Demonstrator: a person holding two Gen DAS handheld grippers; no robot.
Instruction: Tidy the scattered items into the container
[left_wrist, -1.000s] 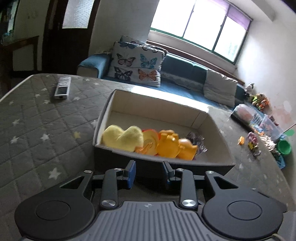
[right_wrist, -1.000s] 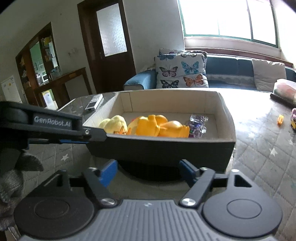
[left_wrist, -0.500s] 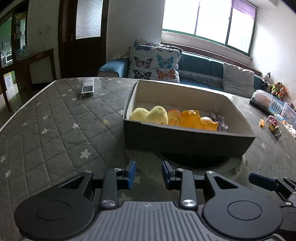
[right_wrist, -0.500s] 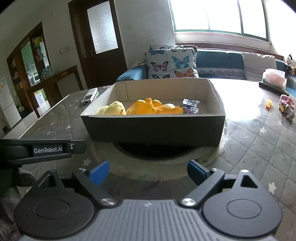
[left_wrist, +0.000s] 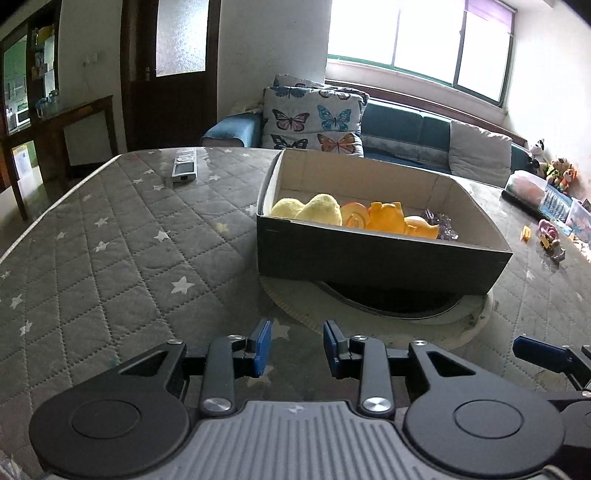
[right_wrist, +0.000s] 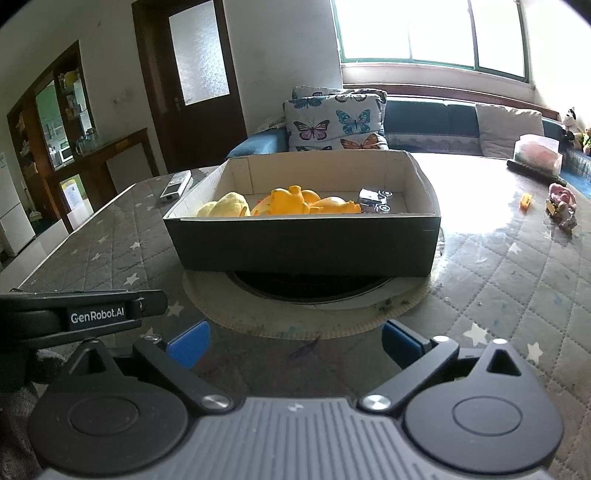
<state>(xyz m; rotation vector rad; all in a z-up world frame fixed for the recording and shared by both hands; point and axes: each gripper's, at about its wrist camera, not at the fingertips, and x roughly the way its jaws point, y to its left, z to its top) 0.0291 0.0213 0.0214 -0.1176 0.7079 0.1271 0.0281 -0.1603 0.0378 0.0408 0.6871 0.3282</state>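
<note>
A black cardboard box (left_wrist: 369, 258) (right_wrist: 303, 243) stands on a round mat on the quilted table. Inside lie a yellow plush (left_wrist: 306, 210) (right_wrist: 225, 205), an orange plastic toy (left_wrist: 391, 219) (right_wrist: 295, 201) and a shiny toy car (right_wrist: 375, 201). My left gripper (left_wrist: 297, 349) hovers open over the table, short of the box's near wall, with nothing between its fingers. My right gripper (right_wrist: 295, 341) is beside it, its jaws opening wide and empty. The left gripper's body (right_wrist: 99, 315) shows at the left of the right wrist view.
A remote control (left_wrist: 184, 170) (right_wrist: 175, 186) lies at the table's far left. Small toys (right_wrist: 561, 206) (left_wrist: 550, 236) and an orange piece (right_wrist: 525, 201) lie at the right, with a tissue pack (right_wrist: 537, 155) behind. A sofa with butterfly cushions (left_wrist: 314, 122) is beyond the table.
Both grippers have pulled back from the box, which now looks smaller and farther off. The right gripper's jaws have spread wider. The left jaws kept the same gap.
</note>
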